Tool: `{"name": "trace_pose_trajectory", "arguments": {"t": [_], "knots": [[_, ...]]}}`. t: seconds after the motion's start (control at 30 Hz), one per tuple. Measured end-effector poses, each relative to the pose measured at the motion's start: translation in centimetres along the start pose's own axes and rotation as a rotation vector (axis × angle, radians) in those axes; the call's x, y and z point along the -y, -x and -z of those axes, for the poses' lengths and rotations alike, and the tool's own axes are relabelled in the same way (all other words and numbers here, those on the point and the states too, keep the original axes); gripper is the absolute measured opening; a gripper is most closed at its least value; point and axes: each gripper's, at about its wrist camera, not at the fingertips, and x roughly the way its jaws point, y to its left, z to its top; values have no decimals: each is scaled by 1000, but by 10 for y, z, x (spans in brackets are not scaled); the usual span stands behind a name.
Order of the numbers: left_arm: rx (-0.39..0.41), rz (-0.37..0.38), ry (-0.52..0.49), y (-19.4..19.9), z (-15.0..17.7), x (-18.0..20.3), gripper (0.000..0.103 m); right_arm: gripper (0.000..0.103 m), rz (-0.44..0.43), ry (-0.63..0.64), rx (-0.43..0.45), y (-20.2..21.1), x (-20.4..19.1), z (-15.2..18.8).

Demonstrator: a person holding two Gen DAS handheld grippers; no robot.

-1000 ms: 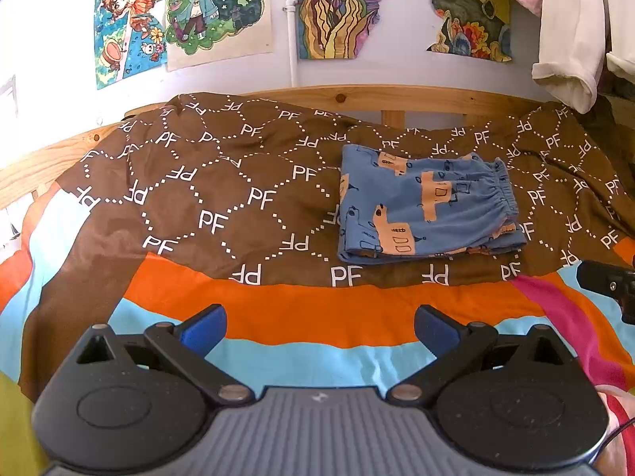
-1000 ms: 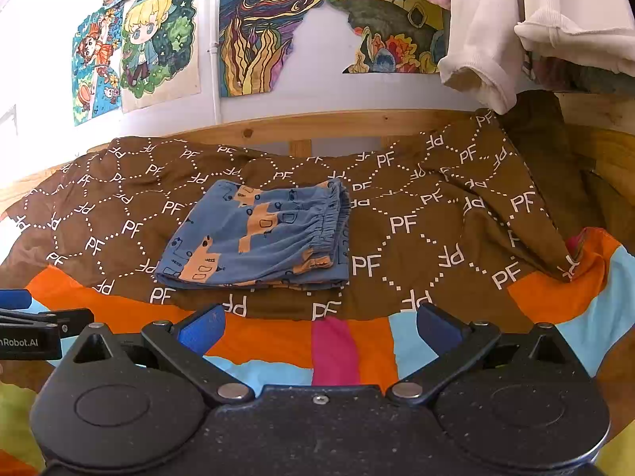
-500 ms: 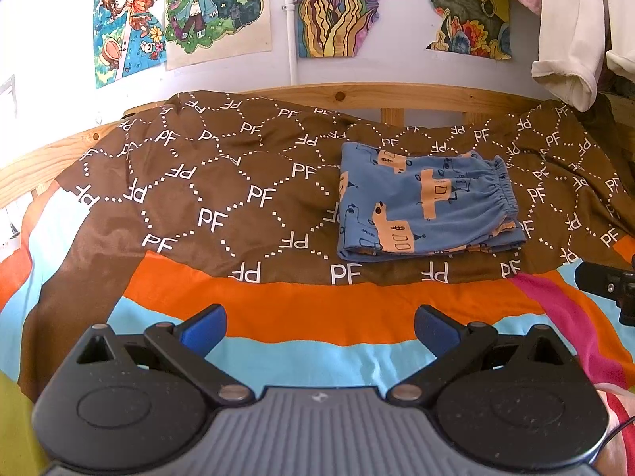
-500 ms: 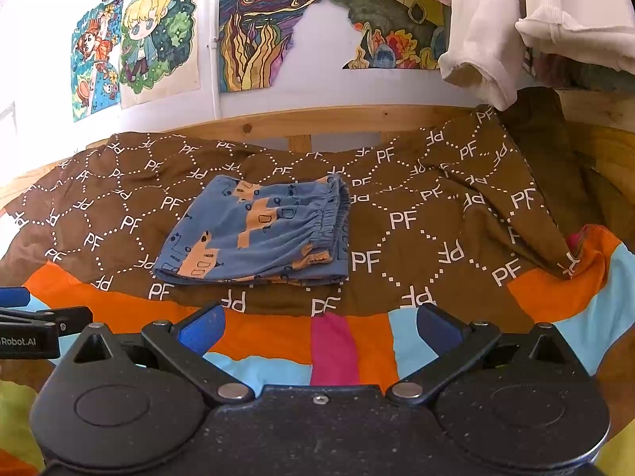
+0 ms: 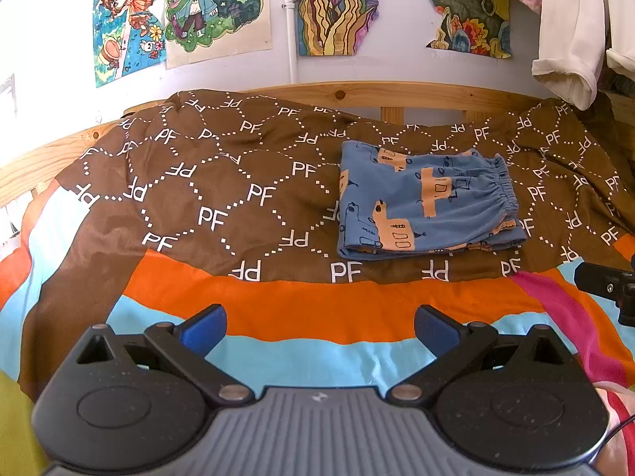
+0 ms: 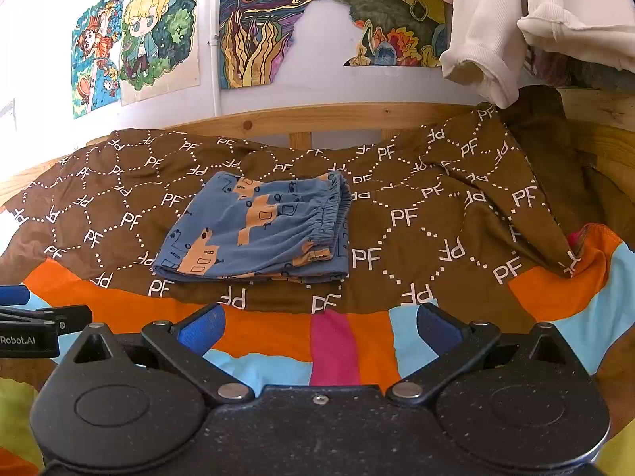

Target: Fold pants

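The blue pants [image 5: 424,202] with orange prints lie folded into a flat rectangle on the brown "PF" bedspread [image 5: 222,182], elastic waistband to the right. They also show in the right wrist view [image 6: 258,230]. My left gripper [image 5: 319,327] is open and empty, held back over the orange and light-blue stripes, well short of the pants. My right gripper [image 6: 317,327] is open and empty, also back from the pants. The right gripper's tip shows at the right edge of the left wrist view [image 5: 607,285]; the left gripper shows at the left edge of the right wrist view [image 6: 35,317].
A wooden bed rail [image 5: 397,95] runs behind the bedspread, under a wall with colourful drawings [image 5: 218,8]. White and pink clothes [image 6: 496,27] hang at the upper right. The bedspread bunches up in a fold at the right [image 6: 528,182].
Both grippers have drifted very slightly; the pants sit a touch lower in the right wrist view. The pants lie still and both grippers stay open.
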Motion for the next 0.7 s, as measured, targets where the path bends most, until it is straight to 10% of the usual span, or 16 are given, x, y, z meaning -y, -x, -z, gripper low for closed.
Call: {"name": "trace_pose_trajectory", "arguments": {"t": [0.7], "knots": [[-40,-16,4,-2,-1,-3,103,102,0,0,-1,0,0,0]]}}
